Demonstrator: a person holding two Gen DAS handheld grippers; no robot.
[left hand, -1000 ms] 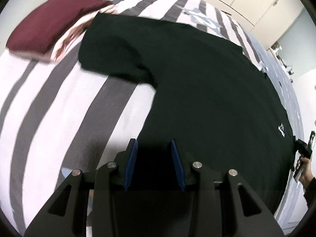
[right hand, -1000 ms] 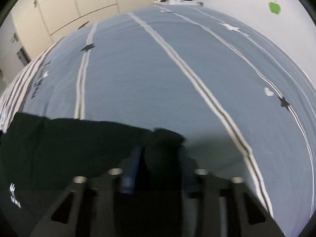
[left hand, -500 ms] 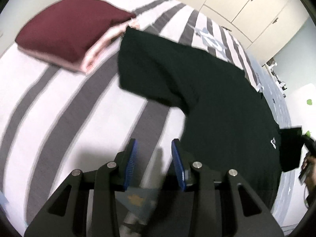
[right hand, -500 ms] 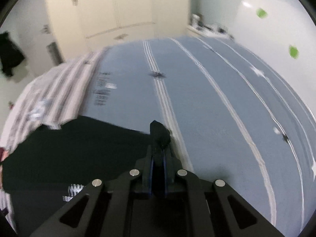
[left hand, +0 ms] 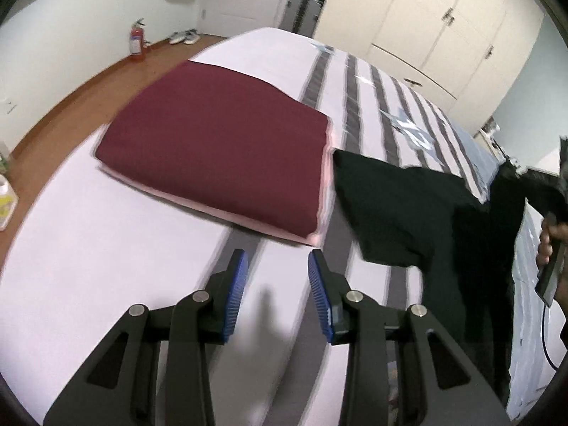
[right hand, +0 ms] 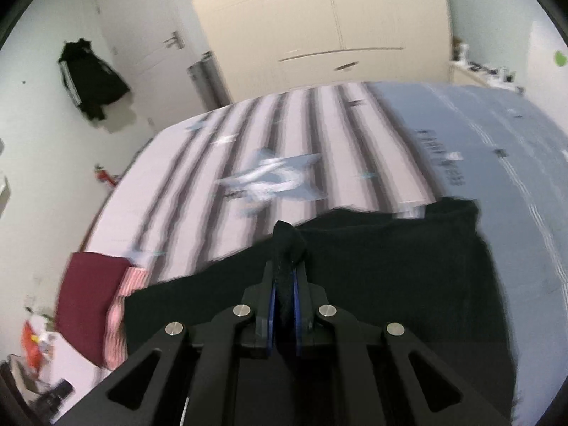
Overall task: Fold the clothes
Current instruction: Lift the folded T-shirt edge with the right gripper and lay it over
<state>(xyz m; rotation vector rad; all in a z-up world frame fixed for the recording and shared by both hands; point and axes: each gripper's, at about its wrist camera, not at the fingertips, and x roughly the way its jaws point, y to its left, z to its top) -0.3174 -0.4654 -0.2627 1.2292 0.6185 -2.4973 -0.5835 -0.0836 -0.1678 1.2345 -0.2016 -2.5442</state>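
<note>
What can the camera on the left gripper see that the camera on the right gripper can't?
Only the left wrist view shows the open, empty left gripper, a red fire extinguisher by the wall, a pair of shoes on the floor, and the person's hand at the right edge.

Only the right wrist view shows the right gripper shut on a bunched fold of the black shirt, and a dark jacket hanging on the wall.

Both show the black shirt, the folded maroon garment, the striped bed cover and the cream wardrobe.

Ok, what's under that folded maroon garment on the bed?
A pink striped piece lies under the folded maroon garment, only its edges showing; both rest on the striped bedspread. What that piece is stays covered.
</note>
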